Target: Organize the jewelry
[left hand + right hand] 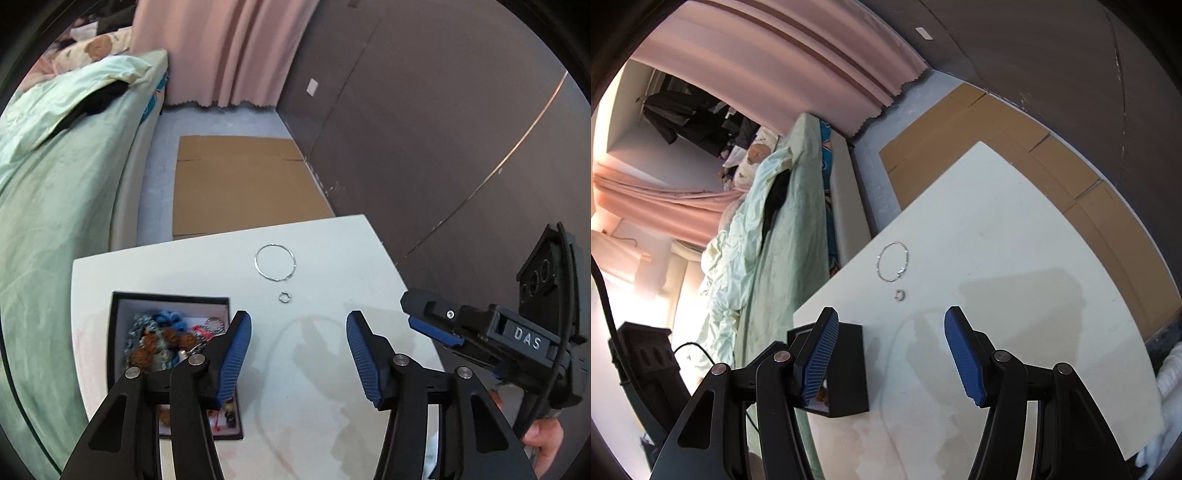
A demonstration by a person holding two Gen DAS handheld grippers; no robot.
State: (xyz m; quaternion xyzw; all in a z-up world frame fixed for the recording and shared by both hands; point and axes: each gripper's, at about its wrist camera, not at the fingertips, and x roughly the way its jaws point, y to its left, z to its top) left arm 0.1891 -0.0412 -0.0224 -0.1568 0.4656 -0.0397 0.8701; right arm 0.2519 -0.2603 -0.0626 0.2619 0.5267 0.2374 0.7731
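Observation:
A thin silver bangle [275,262] lies on the white table [332,251], with a small silver ring [284,297] just in front of it. A black jewelry box [122,306] holding several beaded pieces sits at the table's left. My left gripper [299,332] is open and empty, hovering above the table behind the ring. My right gripper [436,328] enters at the right of this view. In the right wrist view the bangle [892,261] and ring [899,294] lie ahead of my open, empty right gripper [890,332]; the box [849,369] is at its left finger.
A bed with a green quilt [48,206] runs along the table's left side. Flattened cardboard [243,184] lies on the floor beyond the table. A dark wall [443,129] stands on the right and pink curtains [221,48] hang at the back.

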